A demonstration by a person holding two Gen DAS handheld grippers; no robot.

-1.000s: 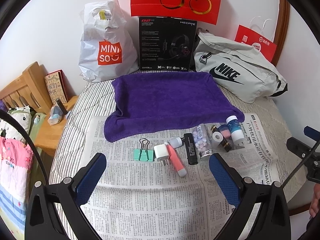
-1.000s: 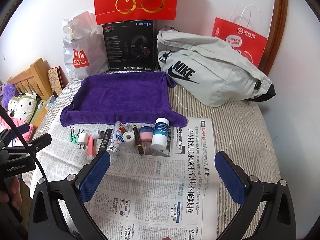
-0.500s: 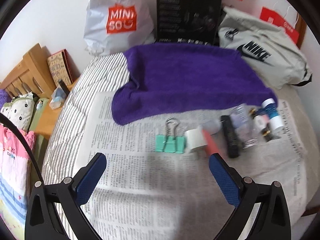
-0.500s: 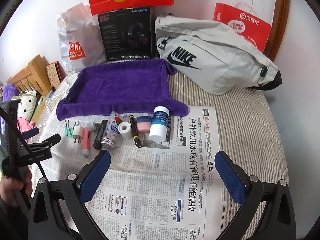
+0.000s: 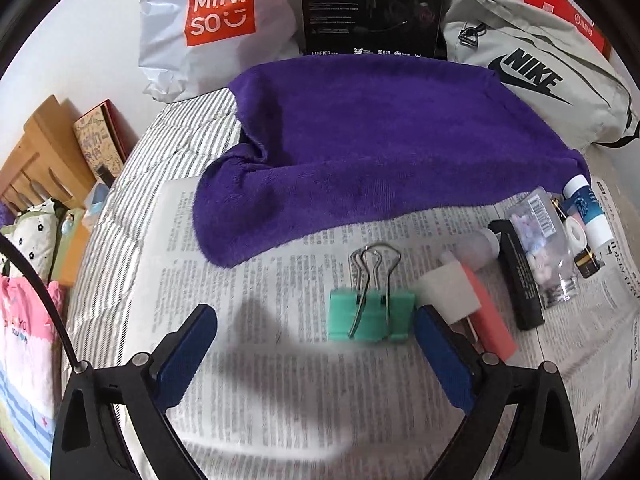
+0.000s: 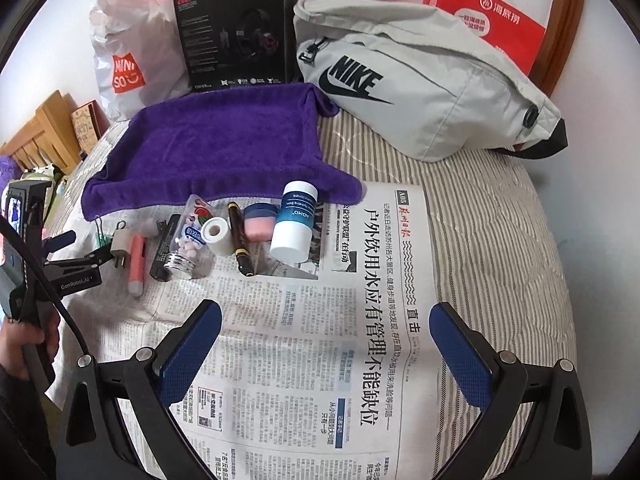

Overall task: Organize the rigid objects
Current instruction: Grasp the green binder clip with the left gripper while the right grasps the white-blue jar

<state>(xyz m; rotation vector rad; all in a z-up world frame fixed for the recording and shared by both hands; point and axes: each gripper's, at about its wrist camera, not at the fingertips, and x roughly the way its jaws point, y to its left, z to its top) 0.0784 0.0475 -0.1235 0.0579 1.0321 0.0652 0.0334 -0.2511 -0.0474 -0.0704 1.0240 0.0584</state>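
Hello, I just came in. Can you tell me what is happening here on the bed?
A person holds a gripper in each hand above a newspaper spread on a bed. A row of small objects lies along the edge of a purple towel. The left gripper, open, is close to the green binder clip, which lies just beyond its fingertips, not yet grasped. The right gripper is open and holds nothing, short of the white bottle.

The right gripper (image 6: 325, 334) hangs wide open over a spread newspaper (image 6: 372, 320) on a striped bed. Beyond it a row of small items lies along a purple towel (image 6: 224, 148), including a blue-and-white plastic bottle (image 6: 294, 222), a pink jar (image 6: 260, 227) and a white tape roll (image 6: 216, 235). At the left edge a hand (image 6: 24, 344) holds the left gripper (image 6: 78, 254).
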